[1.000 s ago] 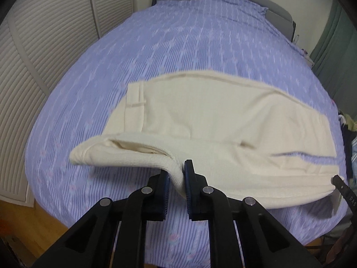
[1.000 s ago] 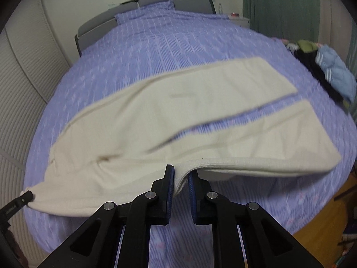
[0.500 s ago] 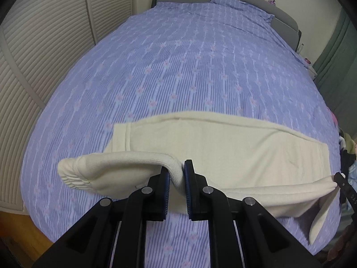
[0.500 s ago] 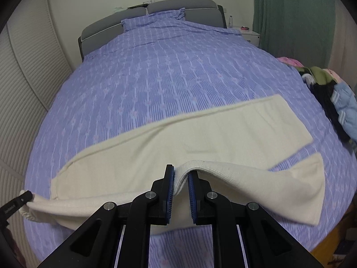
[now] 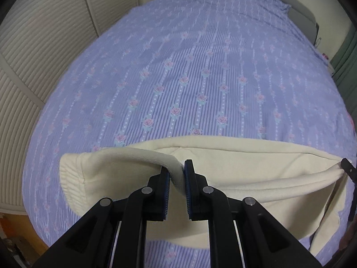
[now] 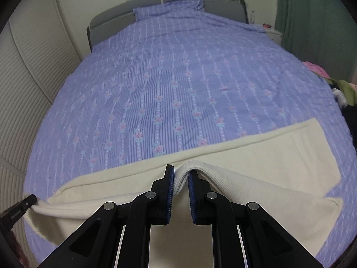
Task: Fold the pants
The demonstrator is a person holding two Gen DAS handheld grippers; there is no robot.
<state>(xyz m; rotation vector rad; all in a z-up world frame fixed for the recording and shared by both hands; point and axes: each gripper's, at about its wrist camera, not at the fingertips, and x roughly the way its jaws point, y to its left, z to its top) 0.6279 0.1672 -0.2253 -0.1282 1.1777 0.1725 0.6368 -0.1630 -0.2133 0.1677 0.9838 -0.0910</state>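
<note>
Cream pants lie across the near end of the bed, long axis running side to side, near edge lifted off the bedspread and doubled over the rest.

Left claw: closed on the ribbed waistband fold of the pants; cloth bunched between the pads. Waistband end sags in a rounded loop toward the louvered closet doors.

Right claw: closed on a ribbed fold of the pants further along the leg; cloth pinched between the blue pads. One leg lies flat on the bedspread beyond this claw; the other leg's end hangs down as a loose flap toward the bed's near edge.

Each claw tip shows at the frame edge of the other view, the cloth stretched between them.

No containers in view.

Room: beyond the pants toward the grey headboard, the bedspread is open. A pile of clothes sits at the bed's edge on the green-curtain side, apart from the pants. Wooden floor shows past the bed's near corner.
</note>
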